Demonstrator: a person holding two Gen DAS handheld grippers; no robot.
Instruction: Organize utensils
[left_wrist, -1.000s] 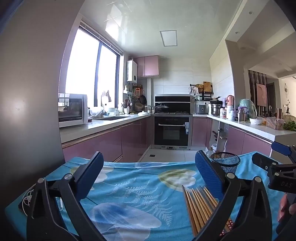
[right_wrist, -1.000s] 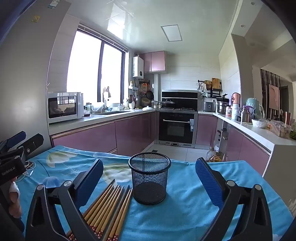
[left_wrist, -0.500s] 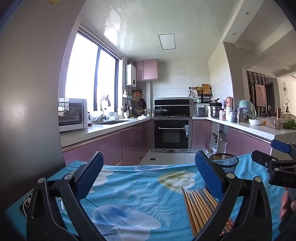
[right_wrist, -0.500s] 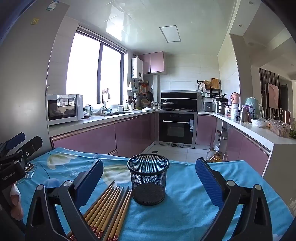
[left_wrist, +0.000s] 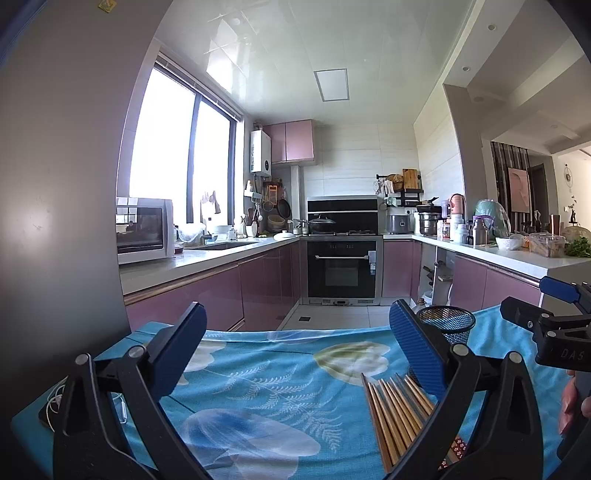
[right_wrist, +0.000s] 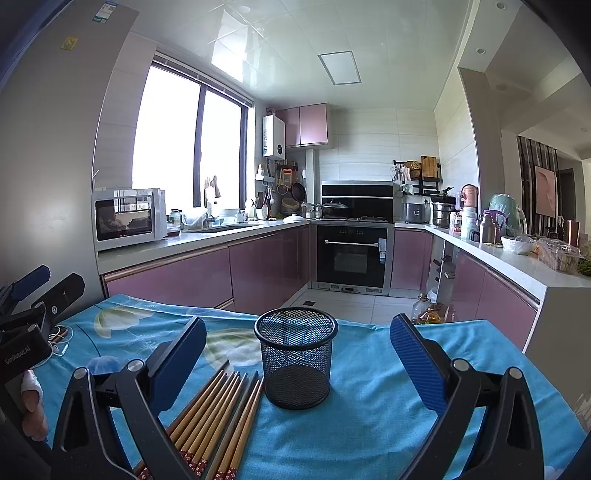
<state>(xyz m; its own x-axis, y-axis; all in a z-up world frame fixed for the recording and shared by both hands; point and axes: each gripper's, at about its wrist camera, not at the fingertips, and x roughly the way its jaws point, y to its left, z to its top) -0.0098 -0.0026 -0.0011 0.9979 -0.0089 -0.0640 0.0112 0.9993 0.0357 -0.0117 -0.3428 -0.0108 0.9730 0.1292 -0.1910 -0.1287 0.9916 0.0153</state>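
Since a second ago both cameras have tipped upward a little — more ceiling shows, the chopsticks and cup sit lower in frame, nothing on the cloth has shifted. Left wrist view: my left gripper hangs over the blue patterned tablecloth, fingers spread wide, nothing between them. Wooden chopsticks lie bundled flat on the cloth, partly hidden by the gripper's right-hand finger; the black mesh cup stands upright beyond it. My right gripper pokes in at the edge. Right wrist view: right gripper equally wide apart, holding nothing — the mesh cup stands between its fingers, further out. Chopsticks lie just beside the cup's left, tips toward it. Left gripper at far left, phone cable below it.
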